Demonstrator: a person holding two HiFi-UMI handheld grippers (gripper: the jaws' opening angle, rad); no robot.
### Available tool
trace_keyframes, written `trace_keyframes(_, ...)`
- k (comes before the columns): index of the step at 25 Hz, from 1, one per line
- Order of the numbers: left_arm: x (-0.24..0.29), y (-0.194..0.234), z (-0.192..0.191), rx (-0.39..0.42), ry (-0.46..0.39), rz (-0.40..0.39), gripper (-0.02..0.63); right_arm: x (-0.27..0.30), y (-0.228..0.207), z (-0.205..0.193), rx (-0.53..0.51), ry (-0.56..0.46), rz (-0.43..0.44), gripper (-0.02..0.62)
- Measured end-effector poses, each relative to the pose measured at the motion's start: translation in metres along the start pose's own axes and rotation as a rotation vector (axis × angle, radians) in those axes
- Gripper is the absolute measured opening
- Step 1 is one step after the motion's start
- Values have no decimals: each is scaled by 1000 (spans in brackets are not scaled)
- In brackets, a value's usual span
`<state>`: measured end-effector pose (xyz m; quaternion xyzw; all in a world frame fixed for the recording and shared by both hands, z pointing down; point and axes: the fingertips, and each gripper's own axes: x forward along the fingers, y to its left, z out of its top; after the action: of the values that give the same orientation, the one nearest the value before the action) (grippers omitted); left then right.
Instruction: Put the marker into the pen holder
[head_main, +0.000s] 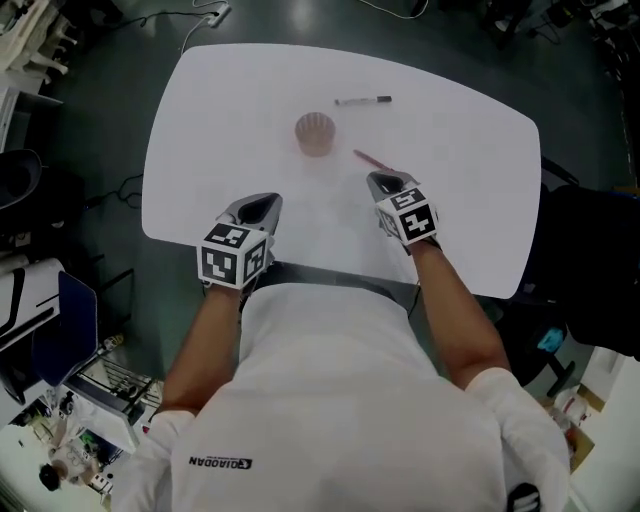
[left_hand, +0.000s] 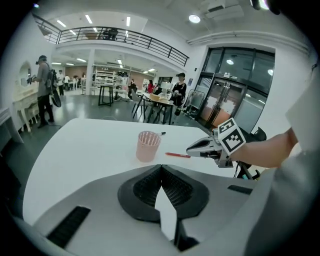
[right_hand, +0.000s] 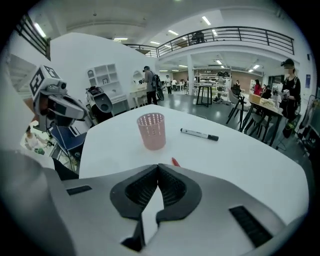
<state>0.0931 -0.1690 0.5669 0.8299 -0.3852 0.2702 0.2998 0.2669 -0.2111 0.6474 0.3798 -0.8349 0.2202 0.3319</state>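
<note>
So, a white table (head_main: 200, 120) is seen from above in the head view, and both tools are held low over its near edge. The left gripper (head_main: 264, 203) is parked at lower left of centre. In its own view the jaws are pressed together at the tips, and nothing is pinched between them. The right gripper (head_main: 381, 183) is found right of centre. Its jaws are closed up tight too, and nothing is caught in them either.

The pink mesh pen holder (head_main: 315, 134) is stood upright around the middle of the table, above both tools in the frame. The marker (head_main: 363, 100), white with a black cap, is laid flat on the table to the upper right of the holder, near it but not touching. It is not being held by anything.

A thin red pen (head_main: 374, 161) is also laid on the table, between the holder and the right gripper, just above that tool's tips. In the right gripper view only its end is seen poking out past the closed jaws. Contact can't really be judged there.
</note>
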Motion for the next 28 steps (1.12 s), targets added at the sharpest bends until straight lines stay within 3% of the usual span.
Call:
trace_keyframes(13,-20,23,-12,-16,41,-2,28,72,-26,-5,-422,361,-10,61)
trace_keyframes(19,-33,39,-14,-21,31,-13,29,88,-31,-6,-453,442,-23,73)
trace_keyframes(23,-40,54,-19,-36,29,-10,28,98,-28,-11,-459,523,16,95)
trace_keyframes(28,-48,61,-18,-64,8,-26,28,99,-28,-16,-438,574,31,73)
